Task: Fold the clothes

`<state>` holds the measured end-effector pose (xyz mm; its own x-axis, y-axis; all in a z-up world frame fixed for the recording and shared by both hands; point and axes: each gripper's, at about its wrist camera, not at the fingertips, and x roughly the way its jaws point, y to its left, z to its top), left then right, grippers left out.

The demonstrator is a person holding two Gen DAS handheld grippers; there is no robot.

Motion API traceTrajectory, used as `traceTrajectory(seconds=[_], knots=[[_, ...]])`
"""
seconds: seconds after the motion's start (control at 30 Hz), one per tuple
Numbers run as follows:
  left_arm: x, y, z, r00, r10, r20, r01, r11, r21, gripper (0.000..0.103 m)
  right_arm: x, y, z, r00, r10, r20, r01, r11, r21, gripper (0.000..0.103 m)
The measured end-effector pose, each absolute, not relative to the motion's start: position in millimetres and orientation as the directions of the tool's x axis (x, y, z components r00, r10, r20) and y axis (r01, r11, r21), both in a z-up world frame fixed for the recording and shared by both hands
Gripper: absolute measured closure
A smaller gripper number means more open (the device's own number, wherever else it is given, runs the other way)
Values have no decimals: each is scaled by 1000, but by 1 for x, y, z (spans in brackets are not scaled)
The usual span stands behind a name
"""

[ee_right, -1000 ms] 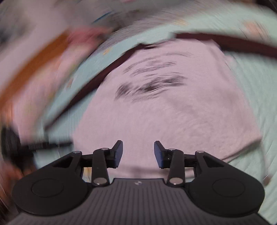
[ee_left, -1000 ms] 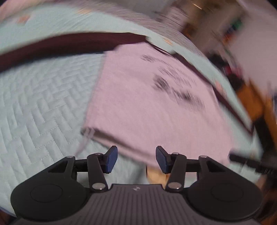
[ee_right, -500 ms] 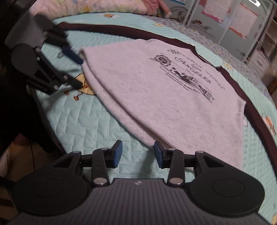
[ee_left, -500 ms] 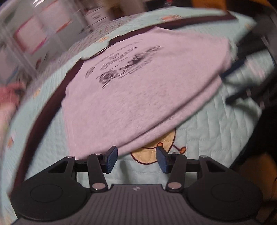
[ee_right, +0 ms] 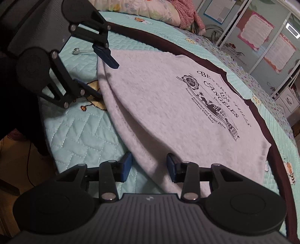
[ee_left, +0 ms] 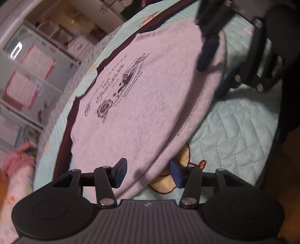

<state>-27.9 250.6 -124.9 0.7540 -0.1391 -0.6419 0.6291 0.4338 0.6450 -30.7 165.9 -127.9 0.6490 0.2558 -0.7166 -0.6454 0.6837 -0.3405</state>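
Observation:
A pale pink sweatshirt (ee_left: 140, 105) with dark maroon sleeves and a black printed logo lies flat on a teal quilted bedspread (ee_left: 234, 131). My left gripper (ee_left: 148, 175) is open, its blue pads on either side of the near hem at one bottom corner, not pressing it. My right gripper (ee_right: 149, 167) is also open and straddles the hem of the sweatshirt (ee_right: 168, 112) at the other bottom corner. Each wrist view shows the opposite gripper at the far end of the hem: the right gripper (ee_left: 215, 73) and the left gripper (ee_right: 99, 74).
The bedspread (ee_right: 75, 135) ends just below the hem, with wooden floor (ee_right: 22, 169) beyond the edge. A small metal object (ee_right: 76, 51) lies on the quilt near the left gripper. Pillows and a pink blanket (ee_right: 150, 9) sit at the far side; shelving (ee_right: 262, 33) lines the wall.
Both grippers have rolled and dropped towards the sweatshirt's bottom hem, going from blurred motion over the cloth to straddling the hem corners. The sweatshirt has not moved.

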Motion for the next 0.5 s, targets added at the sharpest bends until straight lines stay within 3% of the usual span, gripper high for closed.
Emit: traceTrajectory(seconds=[0.1,0.27,0.5], knots=[[-37,248,-132,786,-149,-600,608,367,704,51,-31,165,-128,659,266,-704,-640,690,-338,67],[-57,242,-145,800,-172,-575,601,241,762,86,-37,169,-130,684,249,-686,-636,664,-393,69],[-63,249,-141,785,-199,-587,617,162,770,88,-45,159,-128,636,270,-723,-690,619,-376,68]])
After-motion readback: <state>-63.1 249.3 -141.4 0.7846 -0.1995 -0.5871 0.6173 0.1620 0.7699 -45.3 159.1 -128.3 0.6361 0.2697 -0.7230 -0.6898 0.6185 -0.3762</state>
